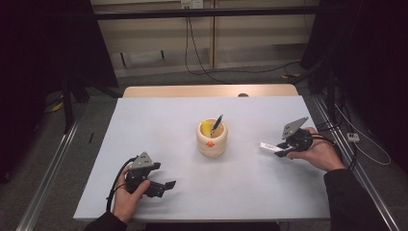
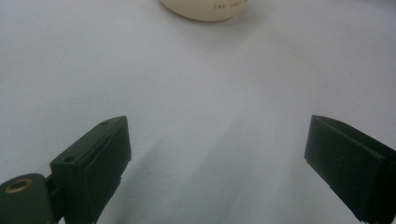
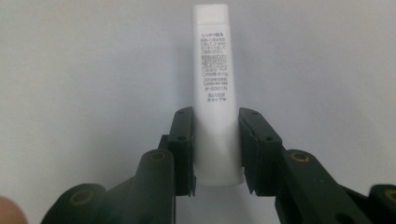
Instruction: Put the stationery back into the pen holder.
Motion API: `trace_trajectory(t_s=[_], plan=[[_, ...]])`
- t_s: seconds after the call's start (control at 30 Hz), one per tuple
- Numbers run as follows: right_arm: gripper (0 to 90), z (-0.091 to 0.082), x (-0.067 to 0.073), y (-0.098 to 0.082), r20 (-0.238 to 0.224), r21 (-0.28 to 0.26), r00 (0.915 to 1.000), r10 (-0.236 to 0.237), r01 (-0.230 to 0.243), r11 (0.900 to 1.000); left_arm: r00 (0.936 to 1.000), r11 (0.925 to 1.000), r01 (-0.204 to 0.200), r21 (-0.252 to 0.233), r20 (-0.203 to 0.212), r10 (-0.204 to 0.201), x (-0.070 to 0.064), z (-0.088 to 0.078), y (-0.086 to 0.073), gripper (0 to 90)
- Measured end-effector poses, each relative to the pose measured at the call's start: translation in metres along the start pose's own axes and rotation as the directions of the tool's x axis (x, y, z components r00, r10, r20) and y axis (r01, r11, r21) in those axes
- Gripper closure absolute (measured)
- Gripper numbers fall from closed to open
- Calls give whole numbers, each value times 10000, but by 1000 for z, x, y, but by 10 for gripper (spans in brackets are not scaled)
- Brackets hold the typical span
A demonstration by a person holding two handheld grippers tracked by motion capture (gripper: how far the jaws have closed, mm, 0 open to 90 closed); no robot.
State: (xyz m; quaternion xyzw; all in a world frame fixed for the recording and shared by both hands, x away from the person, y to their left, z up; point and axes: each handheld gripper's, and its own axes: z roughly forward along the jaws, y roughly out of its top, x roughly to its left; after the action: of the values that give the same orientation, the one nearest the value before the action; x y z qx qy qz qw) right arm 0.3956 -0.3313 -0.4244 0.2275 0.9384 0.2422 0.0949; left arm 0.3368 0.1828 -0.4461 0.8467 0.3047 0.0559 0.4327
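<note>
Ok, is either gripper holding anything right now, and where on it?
The right gripper is shut on the white tube, clamping its near end, opposite the cap; the printed body sticks out ahead. The left gripper stands open over the table, holding nothing.

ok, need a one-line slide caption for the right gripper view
Right gripper shut on a white printed tube, held between both black jaws above the pale table.

Tube (image 3: 215, 93) – smooth white plastic (printed); cup (image 1: 212, 138) – pale wood; tabletop (image 1: 159, 130) matt white; right tool (image 3: 215, 154) pads matt black.
</note>
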Motion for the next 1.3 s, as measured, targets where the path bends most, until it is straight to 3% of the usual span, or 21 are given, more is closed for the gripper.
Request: trace_trajectory(t_s=[0.3,0.4,0.53,0.9,1.0,1.3], plan=[[683,-4,16,7,191,-718,9992,359,-345,9968,10000,9999,11,-152,-74,-12,0,-2,0,74],[684,-3,21,11,296,-719,9984,479,-457,9964,10000,9998,20,-177,-37,-20,-1,-2,0,74],[684,-1,30,16,95,-841,9981,603,-593,9947,10000,9998,-34,-195,-63,33,0,-3,0,74],[684,11,53,34,-389,-932,9983,432,-467,9945,9999,9997,-43,-247,-131,40,0,-4,1,74],[684,18,60,37,-510,-700,9984,246,-281,9971,9999,9996,-96,-276,-97,94,-1,-5,1,74],[683,27,75,52,-807,-772,9967,-79,17,9970,9998,9991,-210,-362,-73,207,-2,-5,1,74]])
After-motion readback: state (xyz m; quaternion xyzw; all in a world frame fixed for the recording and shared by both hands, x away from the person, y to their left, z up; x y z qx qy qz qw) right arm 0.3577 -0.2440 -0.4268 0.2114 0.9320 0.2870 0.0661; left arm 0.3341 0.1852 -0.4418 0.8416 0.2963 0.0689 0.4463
